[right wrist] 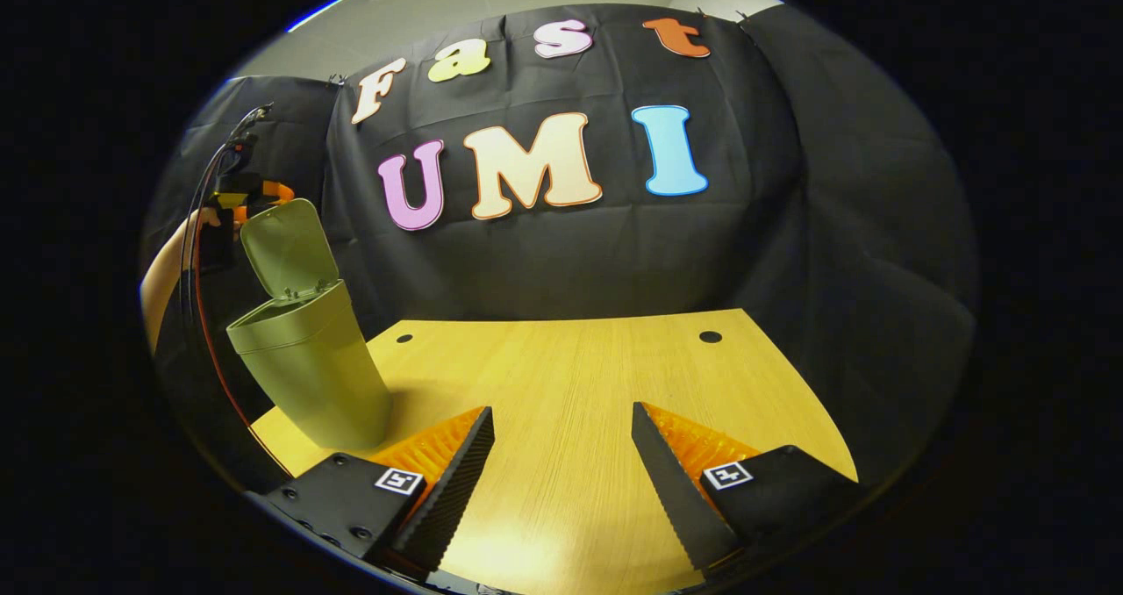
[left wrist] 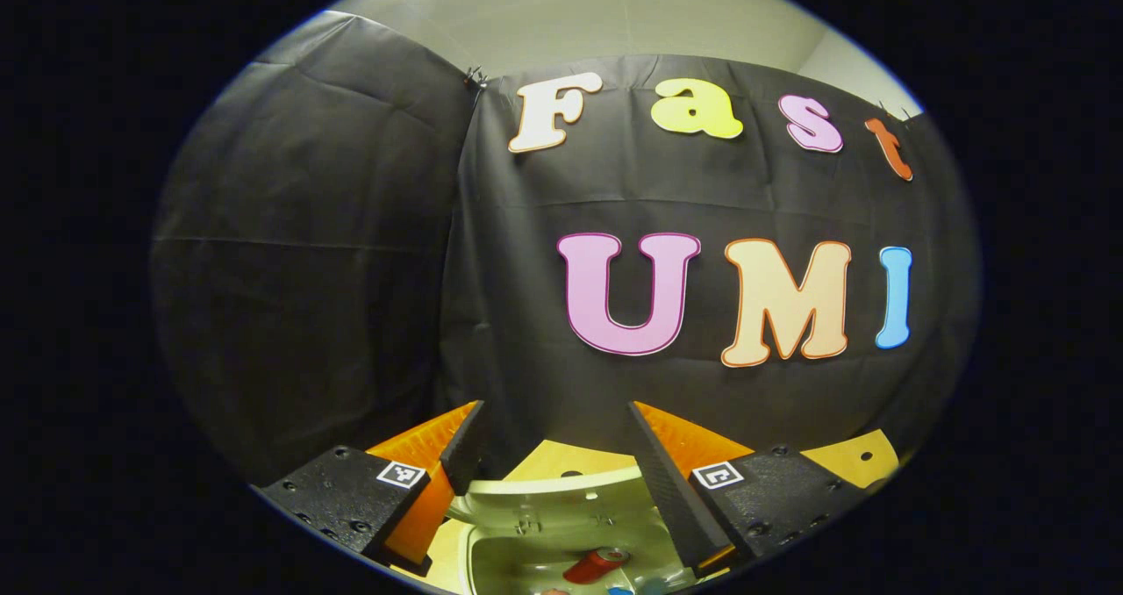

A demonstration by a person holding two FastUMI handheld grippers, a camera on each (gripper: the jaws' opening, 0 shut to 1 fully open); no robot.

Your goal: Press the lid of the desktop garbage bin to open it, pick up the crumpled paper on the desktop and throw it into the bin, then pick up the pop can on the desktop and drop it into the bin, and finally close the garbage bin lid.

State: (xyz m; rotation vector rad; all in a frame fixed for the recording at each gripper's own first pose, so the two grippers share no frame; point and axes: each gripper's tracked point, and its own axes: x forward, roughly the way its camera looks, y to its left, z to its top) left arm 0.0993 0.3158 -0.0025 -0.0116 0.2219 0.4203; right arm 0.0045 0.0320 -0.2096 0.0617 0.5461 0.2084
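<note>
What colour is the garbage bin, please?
Pale green; the garbage bin shows best in the right gripper view.

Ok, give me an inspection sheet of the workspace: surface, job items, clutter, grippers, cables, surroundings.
Surface: light wooden tabletop with round holes.
Job's things: pale green plastic bin upright, its lid raised; red pop can lying inside the bin.
Clutter: nothing seen.
Grippers: left gripper open above the bin; right gripper open over the tabletop.
Cables: dark and red cables beside the bin.
Surroundings: black cloth wall.
</note>
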